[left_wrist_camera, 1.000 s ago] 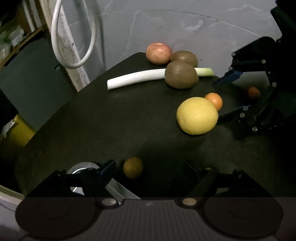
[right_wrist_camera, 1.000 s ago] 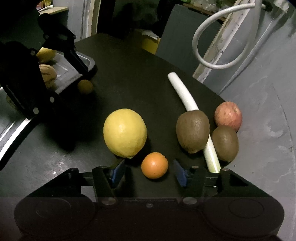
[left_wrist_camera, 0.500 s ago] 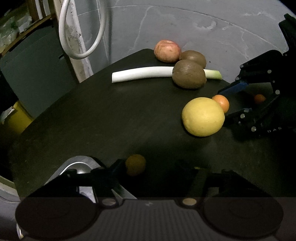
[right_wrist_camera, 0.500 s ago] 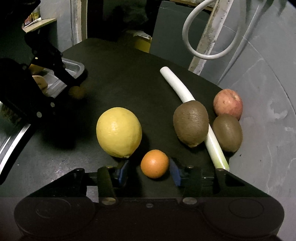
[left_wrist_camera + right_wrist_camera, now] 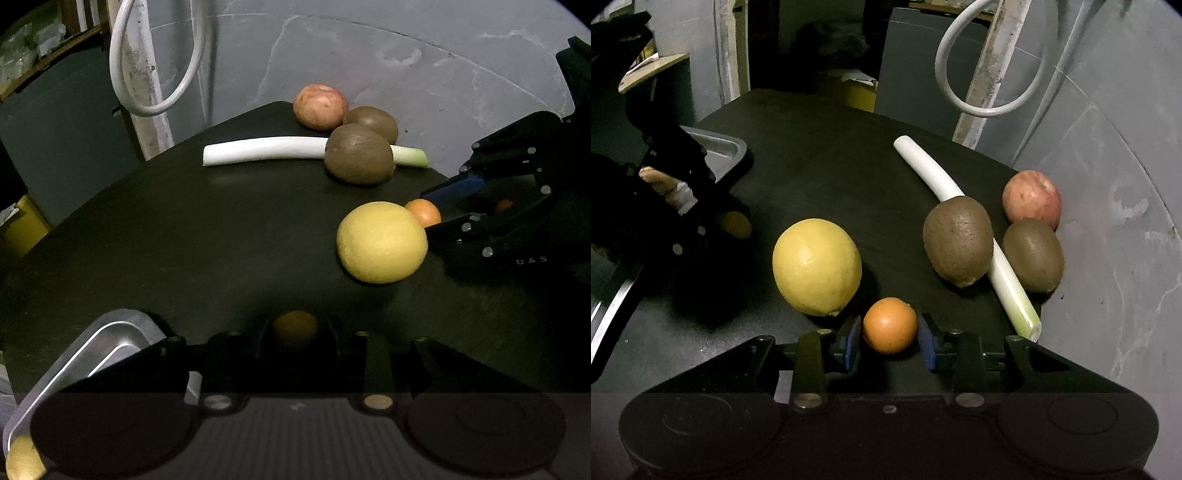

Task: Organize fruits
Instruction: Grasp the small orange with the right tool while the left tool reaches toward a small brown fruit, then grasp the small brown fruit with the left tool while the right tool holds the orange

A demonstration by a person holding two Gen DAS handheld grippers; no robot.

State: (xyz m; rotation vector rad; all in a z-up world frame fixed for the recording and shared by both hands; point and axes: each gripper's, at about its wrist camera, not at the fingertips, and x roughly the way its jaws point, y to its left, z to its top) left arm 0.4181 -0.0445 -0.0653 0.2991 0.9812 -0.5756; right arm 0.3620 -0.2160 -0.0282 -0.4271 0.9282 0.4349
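— Left claw?
— Jaws just drawn in, now narrow around a small dull-yellow fruit on the dark bench. Too shadowed to tell whether both pads truly press it.
— Right claw?
— Also just drawn in. Blue pads close on either side of a small orange fruit, seemingly touching it, fruit resting on the bench.
— Rest of the fruit?
— Large lemon just left of the orange fruit, near but apart. Two kiwis further right: the larger kiwi lying against a leek, the smaller kiwi on the leek's other side. Reddish apple behind the smaller kiwi, touching it, at the bench's far edge by the grey wall.
— Anything else near the left claw?
— Metal tray at the bench's left edge, just beside it; something yellow in the tray's near corner, mostly hidden.
— Background?
— White hose loop hanging on a post.
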